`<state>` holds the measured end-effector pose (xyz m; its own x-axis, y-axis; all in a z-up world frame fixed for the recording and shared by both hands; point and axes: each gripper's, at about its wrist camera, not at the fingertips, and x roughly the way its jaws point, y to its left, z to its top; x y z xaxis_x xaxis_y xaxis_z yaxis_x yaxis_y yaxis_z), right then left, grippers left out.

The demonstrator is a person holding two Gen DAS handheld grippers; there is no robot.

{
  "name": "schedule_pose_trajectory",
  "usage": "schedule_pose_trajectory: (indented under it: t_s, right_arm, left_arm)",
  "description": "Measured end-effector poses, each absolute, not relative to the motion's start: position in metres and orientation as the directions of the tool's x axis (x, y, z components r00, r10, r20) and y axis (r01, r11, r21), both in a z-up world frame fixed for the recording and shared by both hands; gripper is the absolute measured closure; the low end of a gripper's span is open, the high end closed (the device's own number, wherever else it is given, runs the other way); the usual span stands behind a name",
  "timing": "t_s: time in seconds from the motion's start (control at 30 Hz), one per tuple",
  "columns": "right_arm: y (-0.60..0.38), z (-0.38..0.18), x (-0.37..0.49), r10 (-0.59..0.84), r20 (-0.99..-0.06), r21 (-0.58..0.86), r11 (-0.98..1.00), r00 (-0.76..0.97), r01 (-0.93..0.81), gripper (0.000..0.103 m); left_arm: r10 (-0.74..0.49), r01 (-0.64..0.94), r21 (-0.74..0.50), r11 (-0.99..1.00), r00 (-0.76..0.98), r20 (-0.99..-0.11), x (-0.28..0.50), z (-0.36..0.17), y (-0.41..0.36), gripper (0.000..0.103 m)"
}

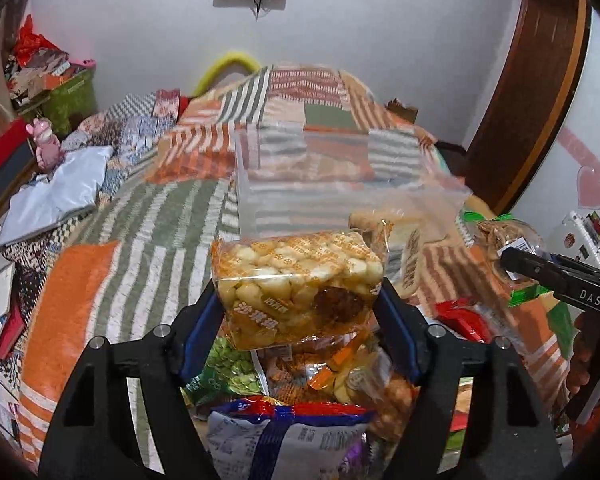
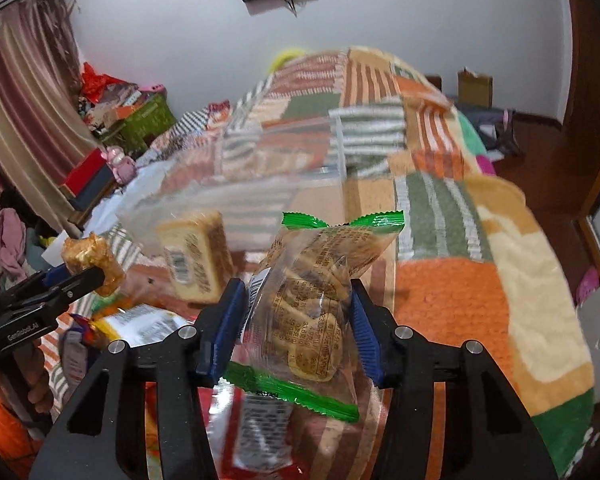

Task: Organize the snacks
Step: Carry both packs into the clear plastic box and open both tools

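The left gripper [image 1: 300,304] is clamping a nougat pack [image 1: 296,280]; the right gripper [image 2: 298,320] is pinching a cookie bag [image 2: 312,300], whose print only its own view shows, blurred.

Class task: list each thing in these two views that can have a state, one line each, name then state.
left gripper: shut on orange snack pack
orange snack pack: sealed, held aloft
right gripper: shut on green-edged biscuit pack
green-edged biscuit pack: sealed, held aloft
clear plastic box: open-topped, on the bed
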<state>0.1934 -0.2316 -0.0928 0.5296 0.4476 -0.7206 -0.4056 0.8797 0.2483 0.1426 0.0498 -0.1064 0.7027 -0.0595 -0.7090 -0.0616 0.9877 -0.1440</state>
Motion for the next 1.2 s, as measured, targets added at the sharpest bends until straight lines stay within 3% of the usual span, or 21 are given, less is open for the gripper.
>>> schedule_pose_trajectory:
  t_s: [0.2, 0.4, 0.67, 0.7, 0.83, 0.97, 1.03, 1.2]
  right_arm:
    - [-0.222, -0.067, 0.198, 0.481, -0.665, 0.243, 0.863, 0.571, -0.443, 0.056]
    - [-0.21, -0.051, 0.21, 0.501, -0.629, 0.225, 0.849, 0.594, -0.478, 0.068]
    - [-0.199, -0.079, 0.225, 0.48, -0.695, 0.207, 0.846, 0.536, -0.491, 0.068]
    - [-0.201, -0.083, 0.223, 0.471, -0.703, 0.196, 0.848, 0.533, -0.492, 0.067]
    - [-0.206, -0.095, 0.221, 0.469, -0.724, 0.203, 0.846, 0.506, -0.494, 0.042]
    - [-0.193, -0.1, 0.218, 0.469, -0.749, 0.167, 0.817, 0.468, -0.552, 0.035]
    - [-0.185, -0.107, 0.216, 0.464, -0.764, 0.143, 0.799, 0.448, -0.584, 0.024]
    - [-0.173, -0.133, 0.218, 0.447, -0.819, 0.147, 0.77, 0.361, -0.62, 0.022]
  left_arm:
    - [-0.049, -0.048, -0.13, 0.99, 0.755, -0.653, 0.139, -0.075, 0.048, 0.03]
    - [-0.069, -0.037, -0.155, 0.987, 0.777, -0.626, 0.156, -0.052, 0.053, 0.03]
    - [-0.05, -0.045, -0.134, 0.99, 0.776, -0.629, 0.18, -0.051, 0.056, 0.03]
    - [-0.051, -0.045, -0.136, 0.99, 0.775, -0.63, 0.18, -0.052, 0.056, 0.03]
    - [-0.06, -0.047, -0.147, 0.988, 0.761, -0.645, 0.181, -0.061, 0.059, 0.03]
    - [-0.072, -0.036, -0.148, 0.988, 0.748, -0.66, 0.179, -0.069, 0.058, 0.03]
    - [-0.075, -0.031, -0.147, 0.989, 0.743, -0.665, 0.176, -0.072, 0.057, 0.03]
    - [-0.082, -0.023, -0.146, 0.989, 0.736, -0.672, 0.171, -0.076, 0.058, 0.03]
